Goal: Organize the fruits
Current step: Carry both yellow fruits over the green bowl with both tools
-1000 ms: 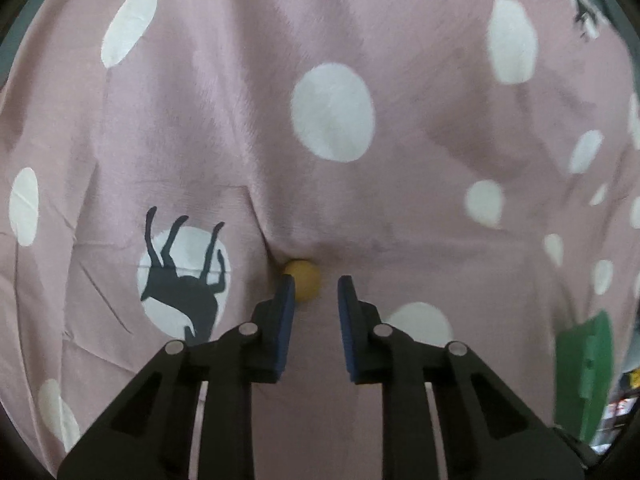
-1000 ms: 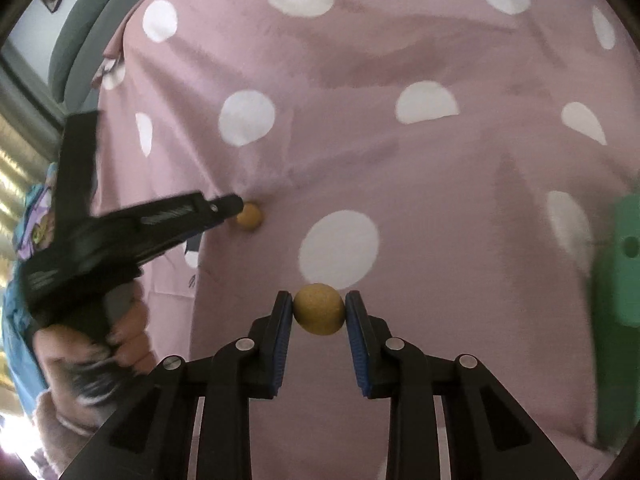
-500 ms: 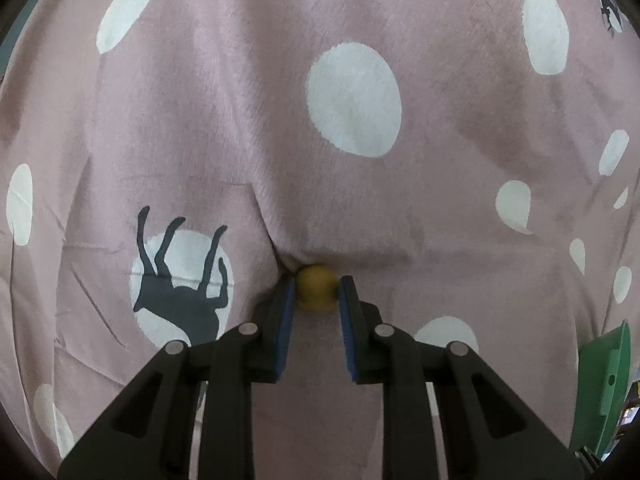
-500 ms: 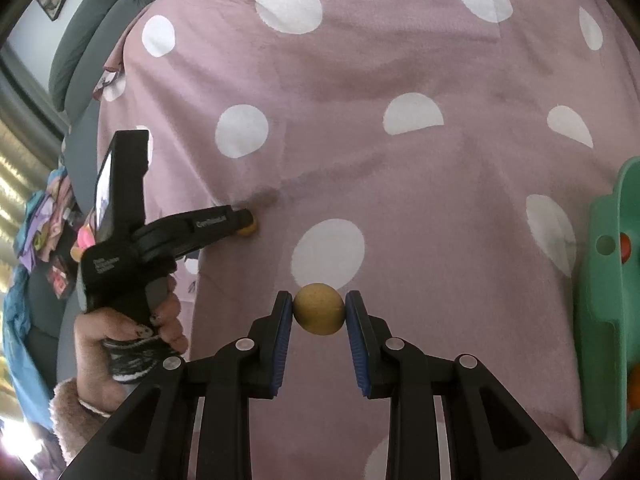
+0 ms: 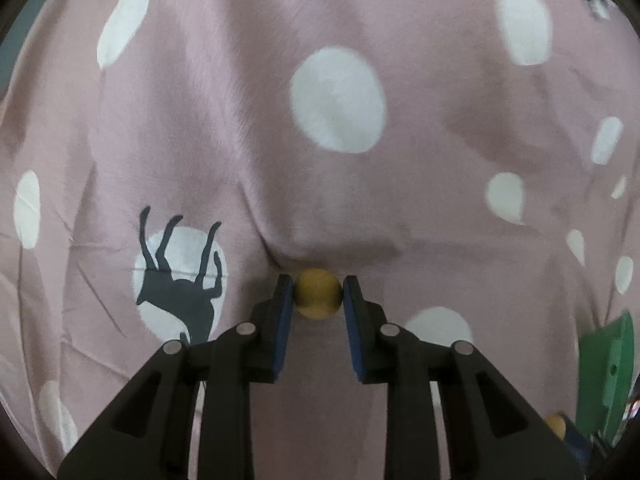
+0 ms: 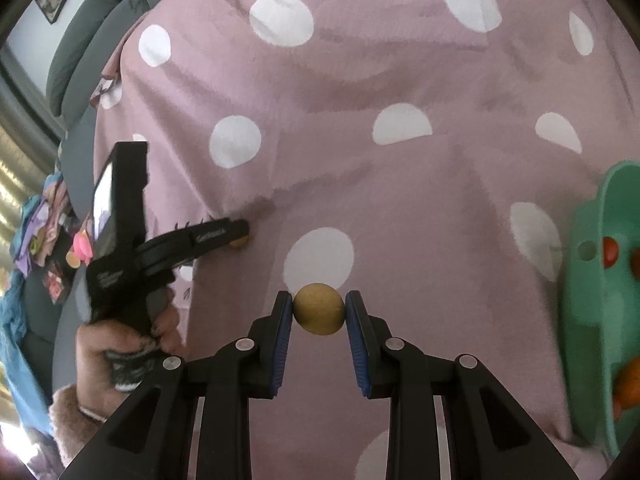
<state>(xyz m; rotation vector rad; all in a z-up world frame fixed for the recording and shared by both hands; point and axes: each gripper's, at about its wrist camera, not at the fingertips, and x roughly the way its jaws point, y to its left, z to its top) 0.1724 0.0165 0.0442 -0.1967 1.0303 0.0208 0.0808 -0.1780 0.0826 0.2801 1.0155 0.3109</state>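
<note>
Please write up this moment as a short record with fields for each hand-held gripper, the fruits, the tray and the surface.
left hand-held gripper: shut on a yellow-brown round fruit in a fold of the cloth
right hand-held gripper: shut on a second yellow-brown round fruit
surface: pink cloth with white dots, creased
tray: green tray at right edge, holding red and orange pieces
deer print: on a white dot, left of the left hand-held gripper

One small round tan fruit (image 5: 318, 294) sits pinched low against the pink cloth; its twin (image 6: 319, 309) (same dull yellow-brown skin) is held clear above it.
</note>
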